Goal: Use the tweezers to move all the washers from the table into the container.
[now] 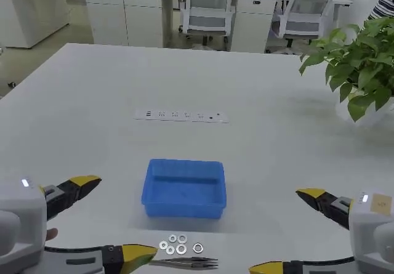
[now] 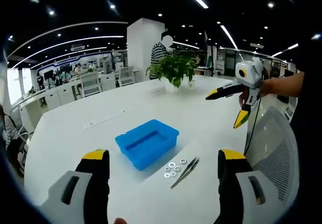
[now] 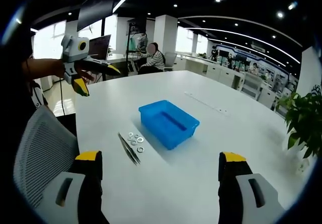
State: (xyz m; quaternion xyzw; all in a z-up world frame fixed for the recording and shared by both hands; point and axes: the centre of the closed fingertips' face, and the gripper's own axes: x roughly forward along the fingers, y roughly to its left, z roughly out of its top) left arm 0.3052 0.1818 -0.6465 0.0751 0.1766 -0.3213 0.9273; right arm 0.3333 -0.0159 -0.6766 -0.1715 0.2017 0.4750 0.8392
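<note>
I have both tools released, jaws spread wide and holding nothing: the left tool [image 1: 117, 217] hangs to the left of the blue rectangular plastic container [image 1: 183, 209] and the right tool [image 1: 278, 229] to its right, each on my side of it and clear of the white bench [image 1: 277, 145]. The container's inside looks bare, so I judge that none of the job is done. The small silver metal washers [image 1: 180, 244], about six, lie in a loose cluster just beside the container's near wall. The slim steel tweezers [image 1: 184, 262] lie flat a little farther out from that wall, roughly parallel to it. From the container, the tweezers sit between my two tools; the left tool's lower jaw looks nearest them, but neither tool touches them. I expect the tweezers to be light, slick and springy, lying too low to get a jaw under easily. I'd take them across the middle of both arms, so that a gentle squeeze closes the points. I cannot tell which end carries the points. The washers should be thin, stiff and slippery, and likely to skate on the bench, so I'd nip each one by its rim, one at a time.
</note>
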